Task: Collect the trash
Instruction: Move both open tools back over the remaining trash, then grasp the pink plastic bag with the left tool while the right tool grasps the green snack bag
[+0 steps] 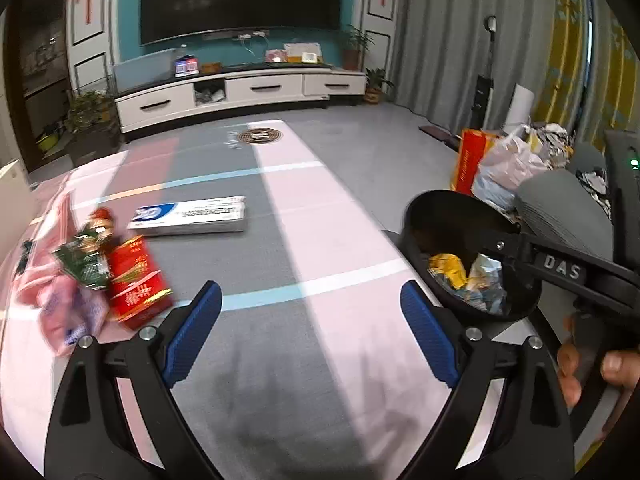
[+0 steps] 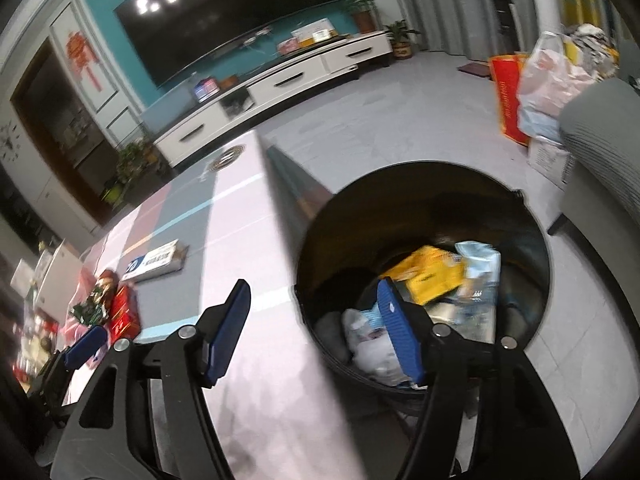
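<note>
Both grippers agape, empty; right gripper (image 2: 316, 332) over bin (image 2: 536, 240)

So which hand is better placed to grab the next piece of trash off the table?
Left. Its open gripper hangs over the table near the red box and wrappers, while the right gripper, also empty, sits at the bin.

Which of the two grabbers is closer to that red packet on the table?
Left. The left gripper hovers open just beside the red packet; the right gripper, also open, is over by the black bin.
</note>
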The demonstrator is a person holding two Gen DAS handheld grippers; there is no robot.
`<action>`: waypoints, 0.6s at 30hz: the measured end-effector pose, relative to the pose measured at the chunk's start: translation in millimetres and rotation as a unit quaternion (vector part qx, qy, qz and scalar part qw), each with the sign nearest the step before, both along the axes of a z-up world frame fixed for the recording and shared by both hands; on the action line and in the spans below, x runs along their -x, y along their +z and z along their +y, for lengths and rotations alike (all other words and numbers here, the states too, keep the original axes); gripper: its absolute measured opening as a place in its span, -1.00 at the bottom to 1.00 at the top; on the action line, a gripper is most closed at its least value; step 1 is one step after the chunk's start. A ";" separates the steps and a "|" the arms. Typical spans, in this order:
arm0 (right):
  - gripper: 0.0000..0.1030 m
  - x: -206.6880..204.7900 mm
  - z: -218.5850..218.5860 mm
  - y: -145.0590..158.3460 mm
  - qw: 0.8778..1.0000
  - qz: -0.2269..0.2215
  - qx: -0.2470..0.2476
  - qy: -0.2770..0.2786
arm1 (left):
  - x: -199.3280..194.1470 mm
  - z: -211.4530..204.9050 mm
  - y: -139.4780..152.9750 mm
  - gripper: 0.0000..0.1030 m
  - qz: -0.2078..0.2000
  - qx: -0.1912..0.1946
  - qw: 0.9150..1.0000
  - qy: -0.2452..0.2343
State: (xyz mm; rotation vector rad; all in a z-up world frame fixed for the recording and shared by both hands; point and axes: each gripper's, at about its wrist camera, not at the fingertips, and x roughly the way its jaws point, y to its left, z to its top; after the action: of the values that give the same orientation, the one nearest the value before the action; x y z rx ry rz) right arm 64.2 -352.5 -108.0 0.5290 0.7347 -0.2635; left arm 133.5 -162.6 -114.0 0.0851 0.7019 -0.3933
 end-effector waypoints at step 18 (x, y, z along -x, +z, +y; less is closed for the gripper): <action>0.27 -53.4 181.3 28.5 0.963 -0.073 0.074 0.249 | -53.4 262.9 3.3 0.55 0.042 0.167 0.955 0.240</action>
State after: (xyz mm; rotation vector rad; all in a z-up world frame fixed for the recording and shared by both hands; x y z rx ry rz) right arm 117.6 -171.1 -79.5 0.2058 0.6745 0.1873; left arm 186.9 100.3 -110.7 -0.4202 0.7050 -0.0423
